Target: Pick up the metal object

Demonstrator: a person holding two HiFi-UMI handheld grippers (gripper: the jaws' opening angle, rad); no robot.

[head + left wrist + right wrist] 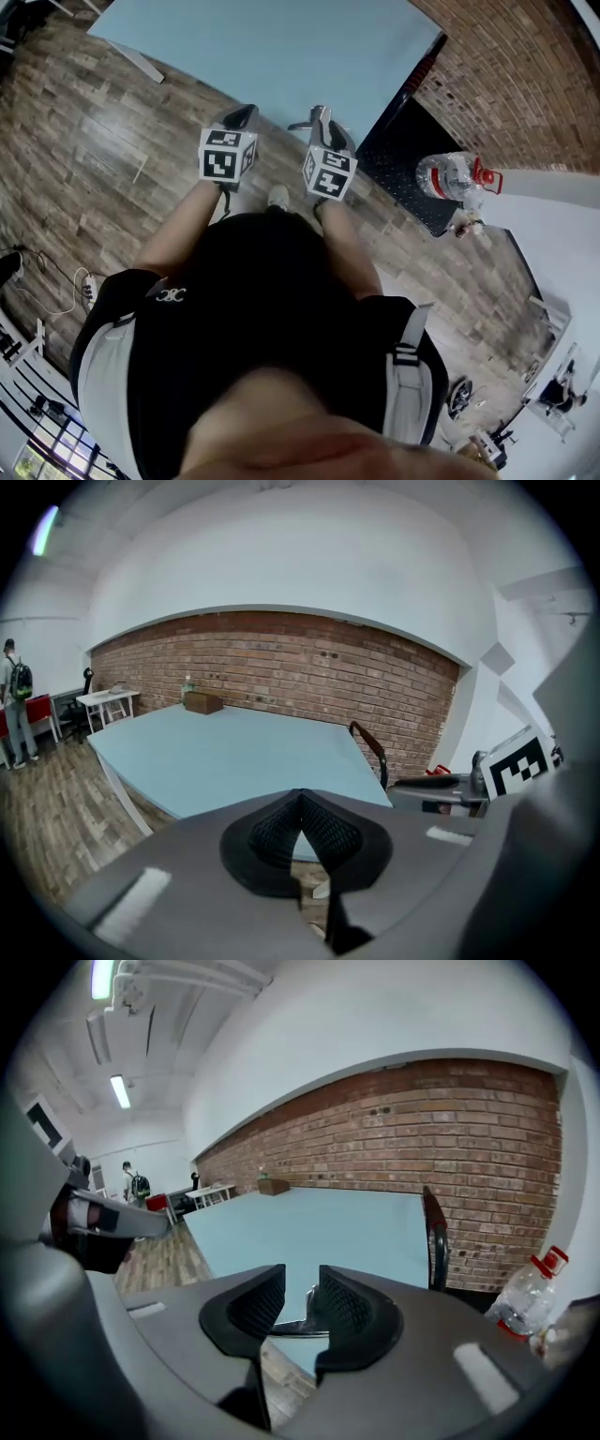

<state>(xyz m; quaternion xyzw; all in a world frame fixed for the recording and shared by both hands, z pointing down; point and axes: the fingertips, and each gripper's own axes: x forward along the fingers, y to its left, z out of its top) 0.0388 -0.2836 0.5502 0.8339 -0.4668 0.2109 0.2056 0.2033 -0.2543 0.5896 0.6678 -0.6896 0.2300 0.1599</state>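
In the head view both grippers are held out over the wood floor, short of the light blue table (281, 47). A thin, shiny metal object (305, 124) sticks out at the tip of my right gripper (323, 117). In the right gripper view, the metal object (302, 1321) lies low between the jaws and rests against the right pad (342, 1307). A clear gap shows between the pads, so my right gripper (302, 1288) stands open around it. My left gripper (239, 116) is shut with nothing in it, and its pads (319, 822) meet at the tip.
A black chair (433, 1232) stands at the table's right edge. To the right, a clear water bottle with a red cap (455, 176) stands by a black surface (403, 159). A small brown box (202, 702) sits at the table's far end. A brick wall runs behind.
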